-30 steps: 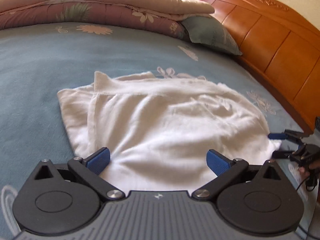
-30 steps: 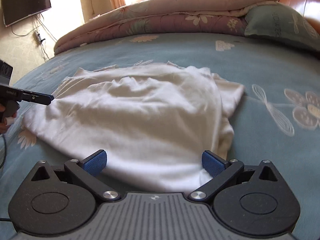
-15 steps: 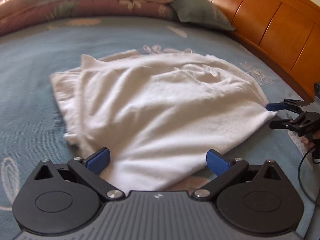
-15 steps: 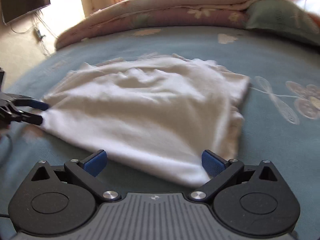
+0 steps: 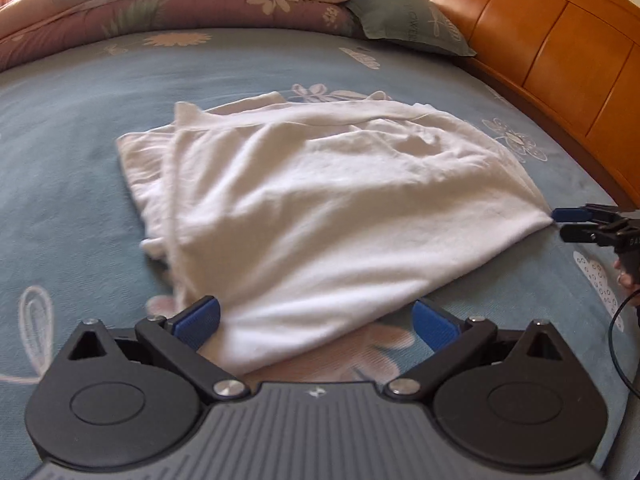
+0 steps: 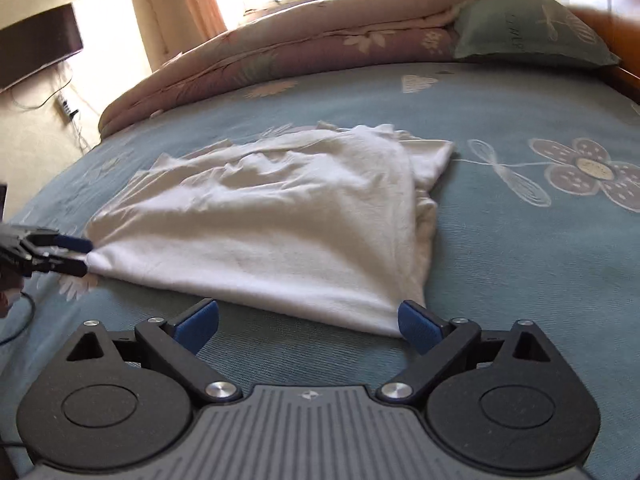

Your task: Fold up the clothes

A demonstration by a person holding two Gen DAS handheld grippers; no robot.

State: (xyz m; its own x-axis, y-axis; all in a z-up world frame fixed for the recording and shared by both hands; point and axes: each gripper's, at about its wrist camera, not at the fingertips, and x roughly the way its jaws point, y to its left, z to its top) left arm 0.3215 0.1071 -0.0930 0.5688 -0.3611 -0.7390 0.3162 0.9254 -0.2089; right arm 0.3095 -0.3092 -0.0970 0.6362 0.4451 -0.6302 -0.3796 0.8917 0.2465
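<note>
A white garment lies folded and rumpled on the blue flowered bedspread. My left gripper is open, and the garment's near corner lies between its blue pads, close to the left one. In the right wrist view the same garment spreads out ahead. My right gripper is open too, with a garment corner touching its right pad. Each gripper shows in the other's view at a side corner of the cloth: the right gripper and the left gripper.
A rolled floral quilt and a green pillow lie at the far end of the bed. An orange wooden headboard runs along the right. A dark television hangs on the left wall. A cable trails from the right gripper.
Both grippers have drawn back from the garment toward its near edge. The cloth has settled flatter on the bed, and bare bedspread now shows in front of the right gripper.
</note>
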